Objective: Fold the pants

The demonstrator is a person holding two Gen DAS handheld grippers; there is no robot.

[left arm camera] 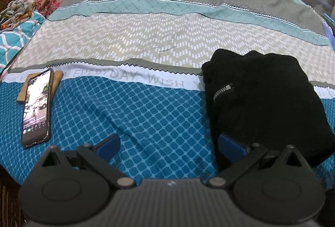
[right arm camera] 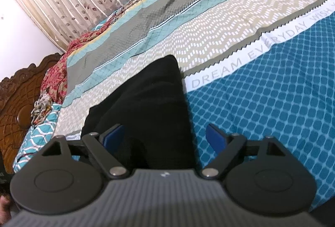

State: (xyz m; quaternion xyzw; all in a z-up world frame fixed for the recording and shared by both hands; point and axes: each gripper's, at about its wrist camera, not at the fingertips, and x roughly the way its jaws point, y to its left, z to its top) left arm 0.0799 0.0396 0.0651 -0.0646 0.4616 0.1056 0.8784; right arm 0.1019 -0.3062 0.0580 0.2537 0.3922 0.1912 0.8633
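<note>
Black fleece pants with a silver zip, already bundled compact on the blue diamond-print bedsheet, right of the dark smartphone

Left tongs spread wide, empty, right blade just at the bundle's near edge

Right tongs wide too, holding nothing, straddling the pants

Judged nearly finished: best to pinch both layers at the near hem, lift low, lay over squarely, press flat, keeping the zip tucked inside and edges aligned
</note>
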